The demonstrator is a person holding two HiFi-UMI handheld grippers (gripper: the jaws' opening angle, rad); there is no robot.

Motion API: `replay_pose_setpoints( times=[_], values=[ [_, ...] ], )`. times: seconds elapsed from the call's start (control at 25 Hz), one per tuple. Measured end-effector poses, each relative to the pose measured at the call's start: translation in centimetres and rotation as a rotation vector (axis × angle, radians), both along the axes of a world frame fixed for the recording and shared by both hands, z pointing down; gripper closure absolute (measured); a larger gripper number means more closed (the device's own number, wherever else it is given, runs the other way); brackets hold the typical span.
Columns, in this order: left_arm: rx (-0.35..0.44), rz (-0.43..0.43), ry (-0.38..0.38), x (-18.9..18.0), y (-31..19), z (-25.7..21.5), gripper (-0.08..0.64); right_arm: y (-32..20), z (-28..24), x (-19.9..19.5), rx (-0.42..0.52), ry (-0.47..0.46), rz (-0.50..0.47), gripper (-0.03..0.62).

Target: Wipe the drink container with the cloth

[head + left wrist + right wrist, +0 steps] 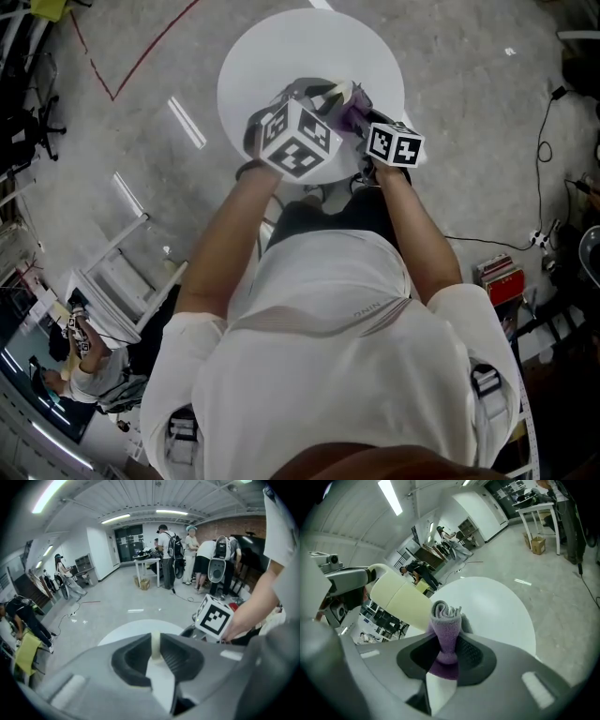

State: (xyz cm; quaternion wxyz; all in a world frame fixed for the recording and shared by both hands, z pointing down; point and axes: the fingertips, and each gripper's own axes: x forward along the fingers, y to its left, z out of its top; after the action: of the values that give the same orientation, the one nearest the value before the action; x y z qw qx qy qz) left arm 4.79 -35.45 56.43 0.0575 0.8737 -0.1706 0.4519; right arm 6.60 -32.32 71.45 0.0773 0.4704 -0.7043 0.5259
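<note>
Right gripper [446,641] grips cloth [446,616], just beside container [401,599].

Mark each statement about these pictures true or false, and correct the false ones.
1. The right gripper grips a purple cloth. True.
2. The table is square. False: it is round and white.
3. The left gripper is shut on the cream container. True.
4. The purple cloth lies flat on the table. False: it is bunched between the right gripper's jaws.
</note>
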Motion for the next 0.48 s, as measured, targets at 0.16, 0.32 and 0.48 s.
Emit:
replay_pose_setpoints(
  times=[0.16, 0.32, 0.48],
  values=[
    [-0.007, -0.003, 0.009, 0.5, 0.1, 0.3, 0.503, -1.1, -3.4, 2.8, 0.095, 0.0, 0.04, 0.488],
    [-0.012, -0.003, 0.016, 0.2, 0.1, 0.1, 0.503, -3.9, -9.5, 7.4, 0.221, -0.159, 0.257, 0.488],
    [-0.016, -0.004, 0.017, -1.3, -0.7, 0.1, 0.503, -7.5, -13.7, 8.1, 0.304, -0.402, 0.369, 0.489]
  ],
)
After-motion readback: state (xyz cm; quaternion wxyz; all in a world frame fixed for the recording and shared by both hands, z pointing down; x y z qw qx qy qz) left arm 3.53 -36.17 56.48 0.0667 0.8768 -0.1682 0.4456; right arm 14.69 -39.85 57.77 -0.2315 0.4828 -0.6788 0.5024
